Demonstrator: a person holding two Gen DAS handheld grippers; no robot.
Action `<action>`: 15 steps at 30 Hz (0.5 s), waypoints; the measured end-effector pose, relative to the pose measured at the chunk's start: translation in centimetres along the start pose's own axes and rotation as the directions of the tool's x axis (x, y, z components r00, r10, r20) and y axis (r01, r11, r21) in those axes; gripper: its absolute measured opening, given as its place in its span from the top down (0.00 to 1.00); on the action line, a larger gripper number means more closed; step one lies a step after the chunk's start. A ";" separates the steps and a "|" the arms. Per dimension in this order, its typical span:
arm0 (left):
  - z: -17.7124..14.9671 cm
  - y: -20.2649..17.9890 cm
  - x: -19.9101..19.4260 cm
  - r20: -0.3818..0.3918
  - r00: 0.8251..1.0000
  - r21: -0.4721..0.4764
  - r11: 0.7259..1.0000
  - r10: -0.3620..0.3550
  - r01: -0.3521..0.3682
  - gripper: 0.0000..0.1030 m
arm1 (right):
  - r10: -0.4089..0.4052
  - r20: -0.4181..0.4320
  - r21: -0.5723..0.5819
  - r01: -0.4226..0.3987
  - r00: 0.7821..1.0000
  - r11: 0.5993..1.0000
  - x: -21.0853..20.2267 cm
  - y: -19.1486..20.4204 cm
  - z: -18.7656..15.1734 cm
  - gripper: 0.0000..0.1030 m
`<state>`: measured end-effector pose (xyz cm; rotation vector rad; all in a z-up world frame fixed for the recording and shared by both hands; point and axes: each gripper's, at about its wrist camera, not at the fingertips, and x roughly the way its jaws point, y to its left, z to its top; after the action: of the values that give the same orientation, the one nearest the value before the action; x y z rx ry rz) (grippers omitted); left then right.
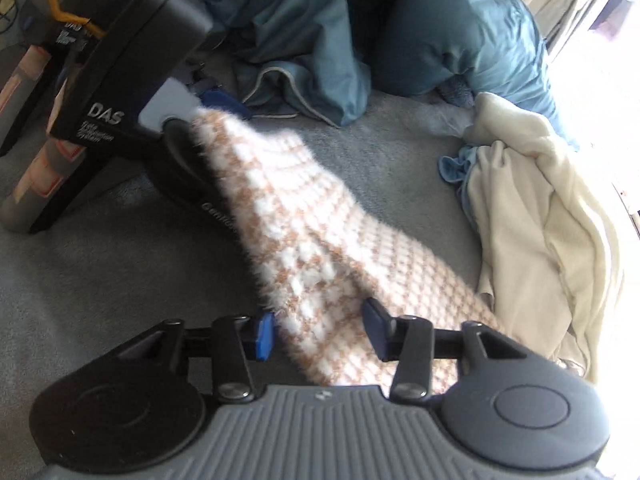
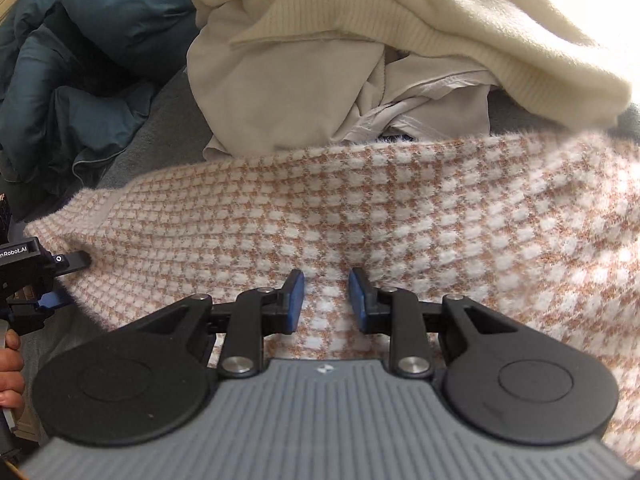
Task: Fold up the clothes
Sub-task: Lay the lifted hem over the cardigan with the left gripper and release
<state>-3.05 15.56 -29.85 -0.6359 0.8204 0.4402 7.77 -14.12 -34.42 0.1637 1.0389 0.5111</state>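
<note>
A fuzzy tan-and-white checked sweater (image 1: 320, 248) hangs stretched between my two grippers above the grey carpet. In the left wrist view my left gripper (image 1: 320, 334) has its blue pads apart, and the sweater's edge passes between them. The right gripper (image 1: 208, 106) shows at the upper left there, holding the sweater's far end. In the right wrist view the sweater (image 2: 360, 216) spreads across the frame; my right gripper (image 2: 326, 300) has a fold of it between its blue pads, with a gap showing. The left gripper (image 2: 60, 280) is at the left edge on the sweater's corner.
A pile of cream clothes (image 1: 540, 216) lies right of the sweater, also seen in the right wrist view (image 2: 380, 40). A teal duvet (image 1: 320, 32) lies behind. Grey carpet (image 1: 100, 272) covers the floor. A light blue garment (image 1: 456, 164) lies by the cream pile.
</note>
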 end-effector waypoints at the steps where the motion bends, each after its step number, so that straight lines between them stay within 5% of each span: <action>1: -0.2 -0.6 -0.3 0.020 1.000 0.024 1.000 0.006 -0.007 0.74 | 0.001 0.001 0.002 -0.001 1.000 1.000 0.0 0.0 0.0 0.77; 3: -0.4 -1.7 -1.0 0.063 0.998 0.055 0.998 0.004 -0.008 0.86 | 0.004 0.004 0.006 -0.004 1.000 1.000 0.1 -0.1 0.0 0.77; 6: -0.7 -3.3 -2.6 0.136 0.990 0.103 0.995 -0.024 0.010 0.90 | 0.005 -0.003 0.005 -0.005 1.000 1.000 0.1 -0.1 0.1 0.77; 9: -1.5 -6.2 -5.6 0.212 0.971 0.247 0.967 -0.113 0.059 0.91 | 0.020 -0.017 0.014 -0.019 1.000 1.000 0.1 -0.4 0.5 0.77; 12: -3.2 -9.7 -9.0 0.251 0.936 0.441 0.890 -0.245 0.115 0.91 | 0.075 -0.021 0.089 -0.073 0.997 0.993 -0.7 -1.5 1.0 0.77; 15: -6.2 -13.0 -12.6 0.226 0.890 0.636 0.752 -0.395 0.173 0.91 | 0.105 0.038 0.198 -0.110 0.994 0.974 -4.0 -3.2 0.7 0.76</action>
<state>-6.41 0.44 -18.66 -0.0664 0.4606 -0.0180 7.78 -18.78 -32.15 0.4064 1.0580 0.5000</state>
